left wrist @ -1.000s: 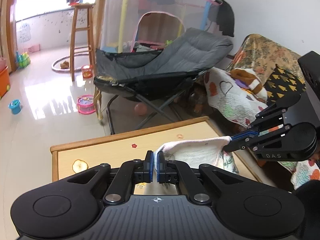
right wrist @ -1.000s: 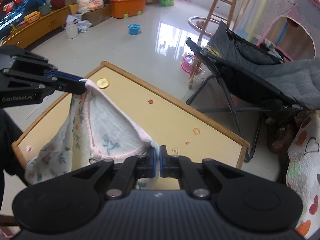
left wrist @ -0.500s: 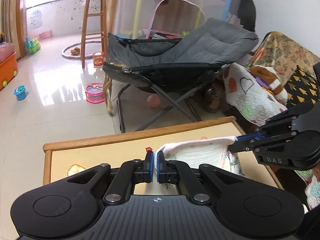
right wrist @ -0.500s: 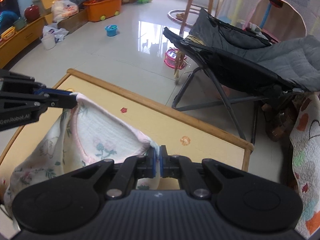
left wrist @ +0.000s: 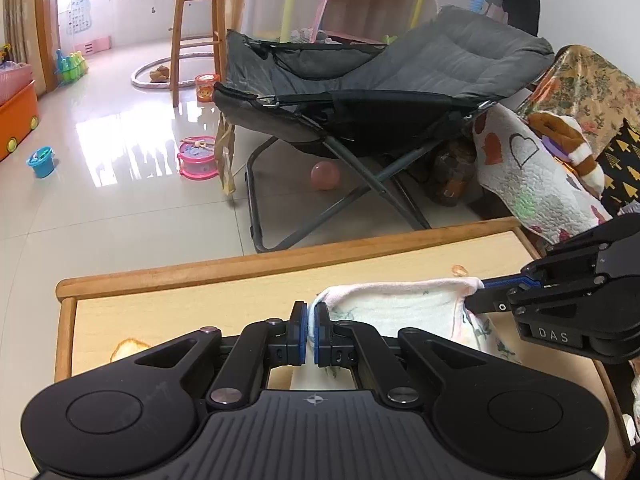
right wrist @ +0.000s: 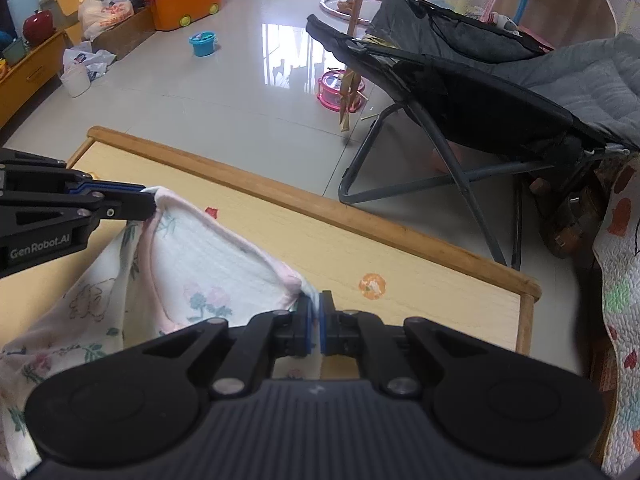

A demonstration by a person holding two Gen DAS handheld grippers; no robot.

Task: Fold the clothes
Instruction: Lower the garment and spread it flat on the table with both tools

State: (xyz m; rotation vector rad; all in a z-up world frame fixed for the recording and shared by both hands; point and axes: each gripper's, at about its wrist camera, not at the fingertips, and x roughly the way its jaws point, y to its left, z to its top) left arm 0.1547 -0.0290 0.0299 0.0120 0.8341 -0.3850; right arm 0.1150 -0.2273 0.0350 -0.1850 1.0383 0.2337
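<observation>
A white floral garment with pink trim (right wrist: 200,264) hangs stretched between my two grippers above a light wooden table (right wrist: 420,264). My left gripper (left wrist: 310,310) is shut on one corner of the garment (left wrist: 400,306); it also shows at the left of the right wrist view (right wrist: 150,204). My right gripper (right wrist: 316,300) is shut on the other corner; it shows at the right of the left wrist view (left wrist: 476,292). The cloth's top edge runs taut between them and the rest droops toward the table.
The table has a raised wooden rim (left wrist: 280,268) and small stickers (right wrist: 372,284). Beyond it stands a grey folding lounge chair (left wrist: 400,80), a wooden stool (left wrist: 196,20), toys on the tiled floor (left wrist: 196,156), and a sofa with quilts (left wrist: 532,176) at the right.
Both grippers have moved down and forward over the table with the garment still stretched between them. Both grips hold.
</observation>
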